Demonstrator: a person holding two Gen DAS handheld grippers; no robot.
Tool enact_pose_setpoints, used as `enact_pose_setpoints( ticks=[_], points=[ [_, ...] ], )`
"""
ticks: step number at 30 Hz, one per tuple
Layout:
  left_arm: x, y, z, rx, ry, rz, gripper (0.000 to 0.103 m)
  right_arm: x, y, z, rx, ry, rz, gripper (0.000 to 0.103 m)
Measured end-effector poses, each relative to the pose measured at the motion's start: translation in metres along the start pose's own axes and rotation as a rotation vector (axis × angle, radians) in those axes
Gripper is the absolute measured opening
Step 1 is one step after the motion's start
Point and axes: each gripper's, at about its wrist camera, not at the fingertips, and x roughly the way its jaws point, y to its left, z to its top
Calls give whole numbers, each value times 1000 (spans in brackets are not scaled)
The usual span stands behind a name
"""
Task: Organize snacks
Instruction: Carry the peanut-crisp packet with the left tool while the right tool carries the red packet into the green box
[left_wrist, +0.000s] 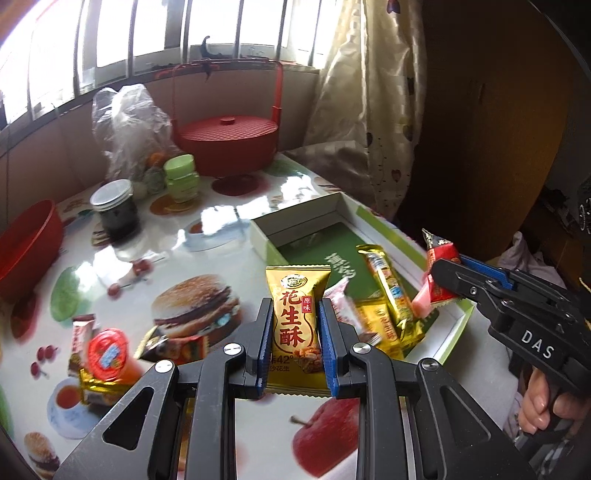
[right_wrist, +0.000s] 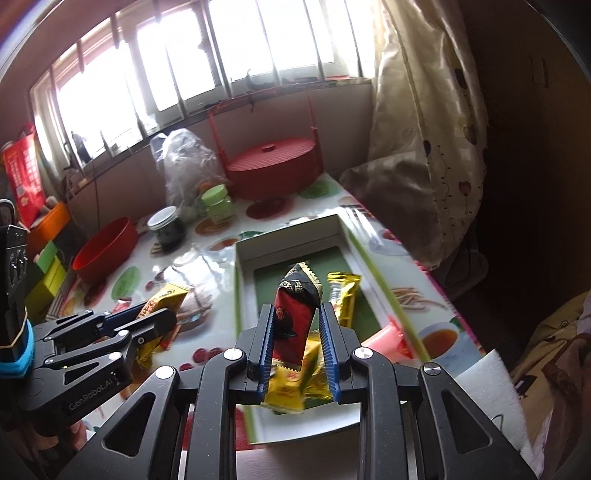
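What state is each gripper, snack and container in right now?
Left gripper: shut on the gold peanut-candy packet, held upright.
Right gripper: shut on the red-and-black wrapped snack, over the box.
White shallow cardboard box with green base: open, several snacks inside.
Red round lidded basket: lid on.
Dark glass jar with metal lid: capped.
Red plastic bowl: upright; contents hidden.

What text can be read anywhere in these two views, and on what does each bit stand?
"花生酥", "原味" and "42°": gold snack packet clamped in the left hand-held gripper.
"DAS": body of the right hand-held gripper, left wrist view.
"Gen.Robot.AI": body of the left hand-held gripper, right wrist view.
White characters on the green box floor: partly hidden, unreadable.
Red-and-black packet, other wrappers, red bag: too blurred.
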Motion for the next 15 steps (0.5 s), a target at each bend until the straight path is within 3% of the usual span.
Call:
enact_pose_setpoints(
  ticks=[15],
  points=[
    [43,-24,9,-12,59,-74,25,29,-48,11,30,36,-58,23]
  ],
)
